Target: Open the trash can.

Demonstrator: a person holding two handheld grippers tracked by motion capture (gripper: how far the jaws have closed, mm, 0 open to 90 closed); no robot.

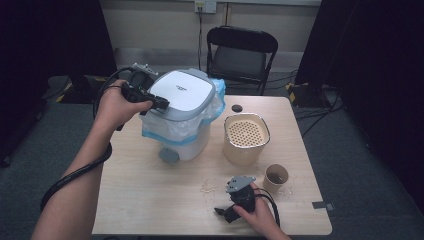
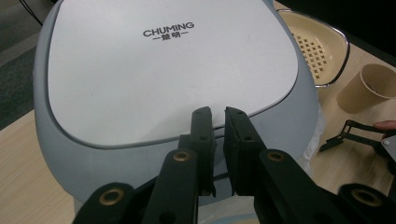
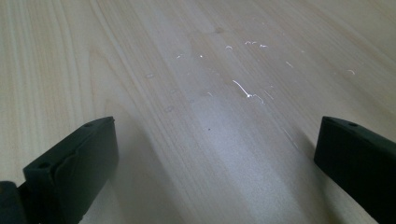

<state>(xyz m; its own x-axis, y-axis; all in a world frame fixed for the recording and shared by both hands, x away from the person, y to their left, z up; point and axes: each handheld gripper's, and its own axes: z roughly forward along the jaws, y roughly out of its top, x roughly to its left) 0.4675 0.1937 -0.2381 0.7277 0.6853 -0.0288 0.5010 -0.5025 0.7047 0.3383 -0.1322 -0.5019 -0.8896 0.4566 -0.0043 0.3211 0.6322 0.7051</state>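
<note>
Nearest, right tool [image 1: 222, 212] rests spread on bare worktop [image 1: 150, 200]; left tool [image 2: 218, 114], nearly pressed together, sits at the pedal bin lid [image 2: 163, 70] edge, gripping nothing visible.

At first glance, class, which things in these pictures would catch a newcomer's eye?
The white-lidded pedal bin with its blue liner stands mid-table, the left tool shut at its lid's edge. To its right sit a cream strainer basket and a paper cup; the right tool rests open near the front edge.
</note>
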